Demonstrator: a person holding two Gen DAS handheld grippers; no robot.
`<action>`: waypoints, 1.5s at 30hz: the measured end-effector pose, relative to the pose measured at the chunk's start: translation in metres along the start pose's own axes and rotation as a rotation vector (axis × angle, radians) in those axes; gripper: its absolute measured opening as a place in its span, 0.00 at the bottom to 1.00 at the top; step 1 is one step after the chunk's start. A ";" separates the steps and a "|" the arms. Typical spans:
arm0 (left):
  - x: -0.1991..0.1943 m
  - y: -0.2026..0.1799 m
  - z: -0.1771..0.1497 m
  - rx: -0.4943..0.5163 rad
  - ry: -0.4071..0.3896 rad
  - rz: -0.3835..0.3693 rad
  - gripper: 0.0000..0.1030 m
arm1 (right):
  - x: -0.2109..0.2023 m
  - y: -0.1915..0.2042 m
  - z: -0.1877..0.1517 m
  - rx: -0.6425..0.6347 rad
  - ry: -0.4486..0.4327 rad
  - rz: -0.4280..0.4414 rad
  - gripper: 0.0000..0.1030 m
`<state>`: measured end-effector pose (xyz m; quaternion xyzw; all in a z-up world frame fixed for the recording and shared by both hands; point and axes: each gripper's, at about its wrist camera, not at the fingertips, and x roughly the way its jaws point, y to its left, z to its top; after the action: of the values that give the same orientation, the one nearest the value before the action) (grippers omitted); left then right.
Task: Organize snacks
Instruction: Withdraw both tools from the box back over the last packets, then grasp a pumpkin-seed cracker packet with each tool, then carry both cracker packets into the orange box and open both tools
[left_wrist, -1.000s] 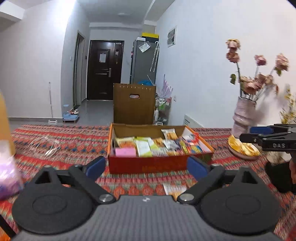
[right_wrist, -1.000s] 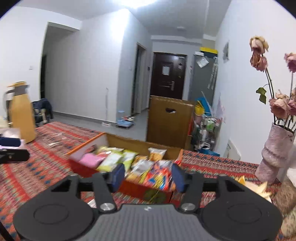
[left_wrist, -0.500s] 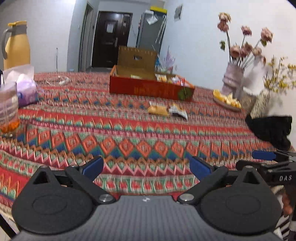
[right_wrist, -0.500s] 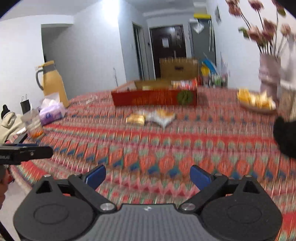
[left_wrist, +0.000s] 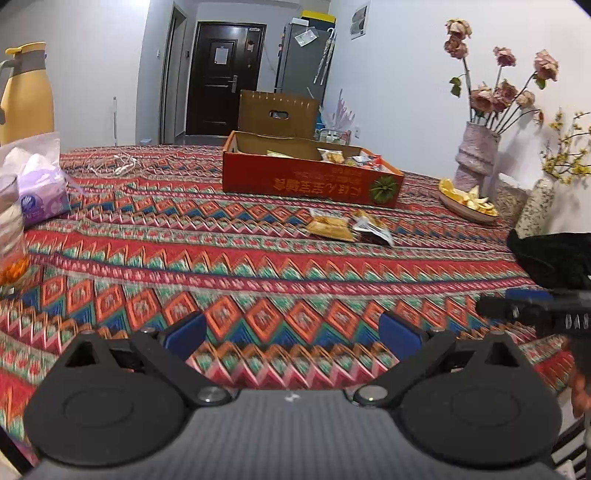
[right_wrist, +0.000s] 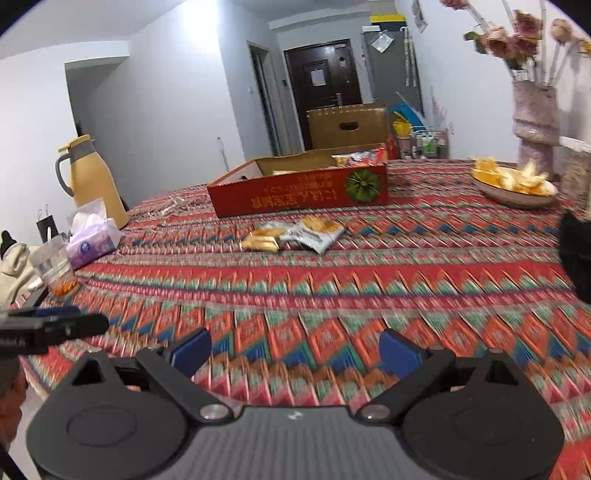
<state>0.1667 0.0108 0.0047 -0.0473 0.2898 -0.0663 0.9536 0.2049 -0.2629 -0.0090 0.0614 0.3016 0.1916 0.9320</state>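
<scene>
- A lived-in home: a table under a red zigzag-patterned woven cloth (left_wrist: 258, 266).
- A dark front door (left_wrist: 221, 77) down a hallway, beside a grey fridge (left_wrist: 303, 62).
- A pale textured vase of dried pink roses (left_wrist: 476, 155), a yellow thermos jug (right_wrist: 96, 181), and a purple tissue pack (left_wrist: 40, 192).

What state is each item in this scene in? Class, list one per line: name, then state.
Red box: open, part-filled with snacks.
Loose snack packets: lying on the tablecloth, outside the box.
Left gripper: open, empty.
Right gripper: open, empty.
Yellow jug: upright, lid on.
Tissue pack: opened, tissue sticking out.
Front door: shut.
</scene>
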 end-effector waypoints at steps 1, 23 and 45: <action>0.007 0.003 0.006 0.007 -0.004 0.007 0.98 | 0.014 -0.001 0.010 0.013 0.002 0.011 0.95; 0.148 -0.023 0.089 0.134 0.005 -0.129 0.98 | 0.169 -0.037 0.080 -0.146 0.079 -0.153 0.41; 0.160 -0.049 0.094 0.139 0.052 -0.115 0.40 | 0.143 -0.035 0.071 -0.168 0.043 -0.135 0.38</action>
<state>0.3456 -0.0574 0.0012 0.0041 0.3057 -0.1422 0.9414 0.3641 -0.2382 -0.0364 -0.0416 0.3078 0.1543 0.9379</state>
